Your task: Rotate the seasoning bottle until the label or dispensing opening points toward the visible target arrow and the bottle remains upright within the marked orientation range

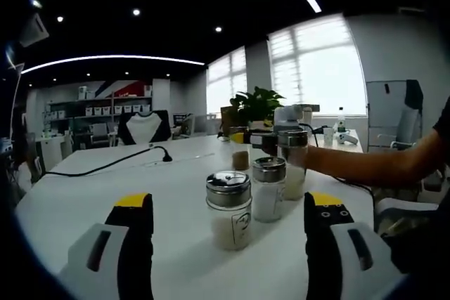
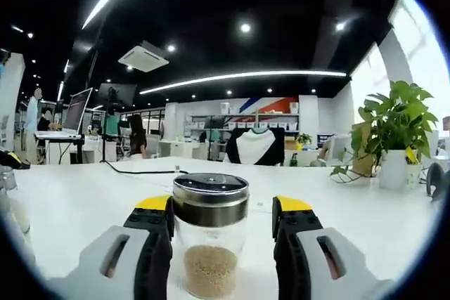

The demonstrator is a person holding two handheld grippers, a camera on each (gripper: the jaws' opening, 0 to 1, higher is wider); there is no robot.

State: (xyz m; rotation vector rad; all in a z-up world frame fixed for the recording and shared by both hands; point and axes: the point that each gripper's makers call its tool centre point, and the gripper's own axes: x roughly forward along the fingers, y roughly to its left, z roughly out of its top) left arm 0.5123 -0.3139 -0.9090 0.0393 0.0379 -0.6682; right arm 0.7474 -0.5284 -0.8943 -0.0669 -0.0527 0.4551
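Observation:
Three metal-lidded glass seasoning bottles stand upright in a row on the white table (image 1: 77,201). The nearest bottle (image 1: 228,209) and the second bottle (image 1: 268,189) hold white powder, and a third bottle (image 1: 293,166) stands behind them. My left gripper (image 1: 230,203) is open, its wide jaws short of the nearest bottle. A fourth bottle (image 1: 240,158) (image 2: 211,240), with brown granules, stands between the jaws of my right gripper (image 1: 244,141) (image 2: 223,210). The left jaw sits close against its lid and a gap shows on the right.
A person's arm (image 1: 373,166) reaches in from the right. A black cable (image 1: 105,166) crosses the table's far left. A potted plant (image 1: 256,107) (image 2: 394,131) stands at the back edge. Another bottle (image 2: 7,198) shows at the left edge. Desks, monitors (image 2: 74,114) and chairs lie beyond.

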